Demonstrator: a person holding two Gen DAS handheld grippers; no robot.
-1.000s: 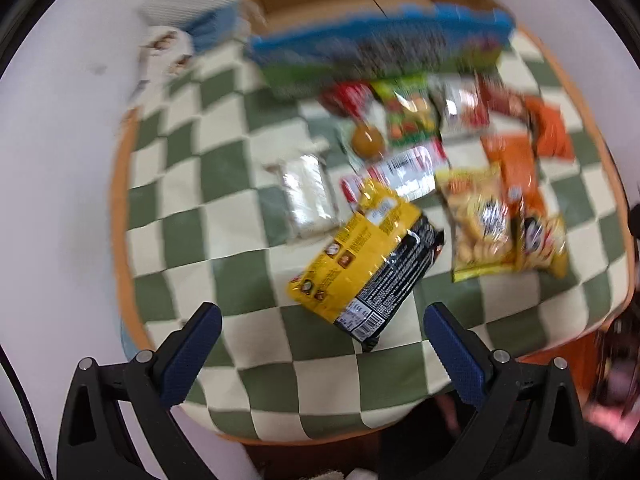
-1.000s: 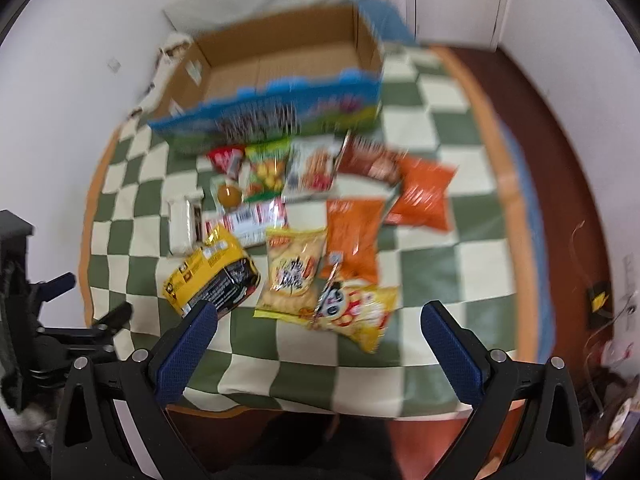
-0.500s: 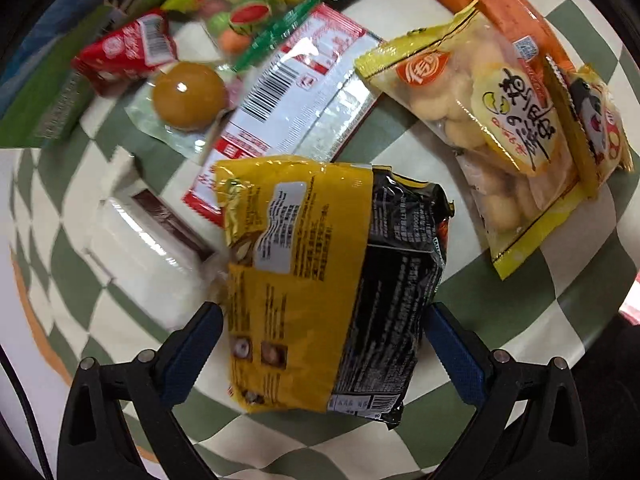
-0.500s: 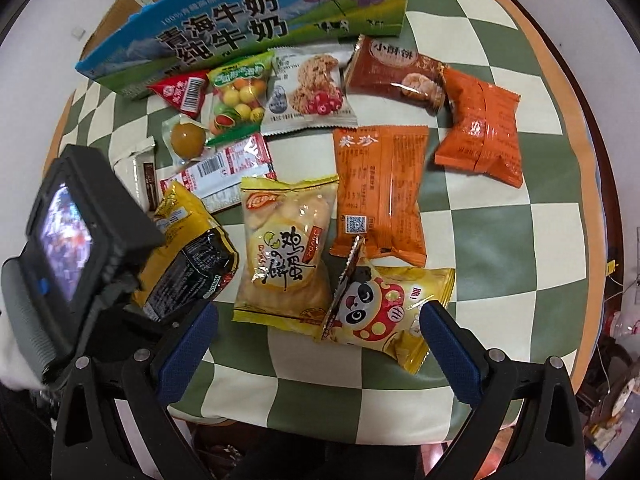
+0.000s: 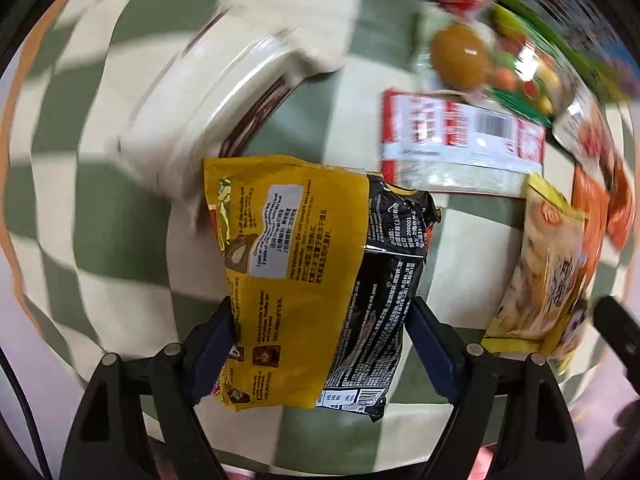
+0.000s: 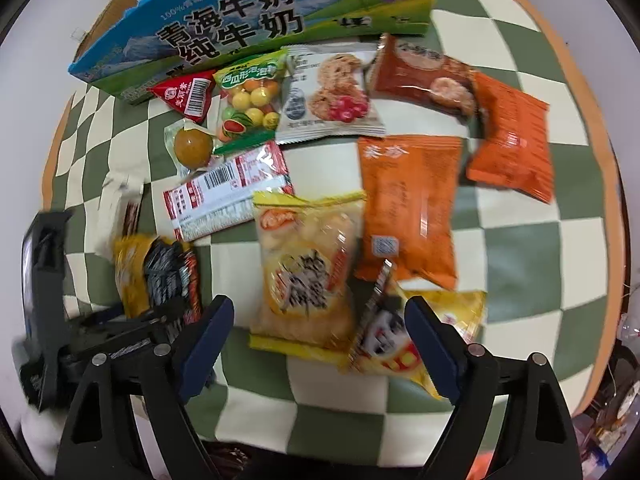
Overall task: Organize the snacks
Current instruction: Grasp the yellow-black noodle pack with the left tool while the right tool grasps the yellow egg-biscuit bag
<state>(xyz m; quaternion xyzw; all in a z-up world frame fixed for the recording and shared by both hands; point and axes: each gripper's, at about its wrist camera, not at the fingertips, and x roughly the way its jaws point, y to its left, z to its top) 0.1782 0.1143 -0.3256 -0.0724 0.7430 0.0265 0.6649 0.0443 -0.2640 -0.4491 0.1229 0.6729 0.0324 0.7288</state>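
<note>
My left gripper (image 5: 318, 344) has its blue pads on both sides of a yellow and black snack pack (image 5: 316, 276), touching its edges; the pack also shows in the right wrist view (image 6: 156, 276). My right gripper (image 6: 318, 340) is open above a yellow rice-cracker bag (image 6: 306, 264) and a panda snack bag (image 6: 404, 336). An open blue milk carton box (image 6: 248, 20) stands at the far side of the checkered table (image 6: 532, 264).
Several snacks lie on the cloth: an orange pack (image 6: 408, 204), a second orange pack (image 6: 512, 136), a cookie pack (image 6: 332, 92), a candy bag (image 6: 250, 100), a red-white pack (image 6: 228, 192) and a white wrapped bar (image 5: 208, 108).
My left gripper has closed in on the yellow and black pack and its pads now press its sides. My right gripper has dropped lower toward the yellow bags.
</note>
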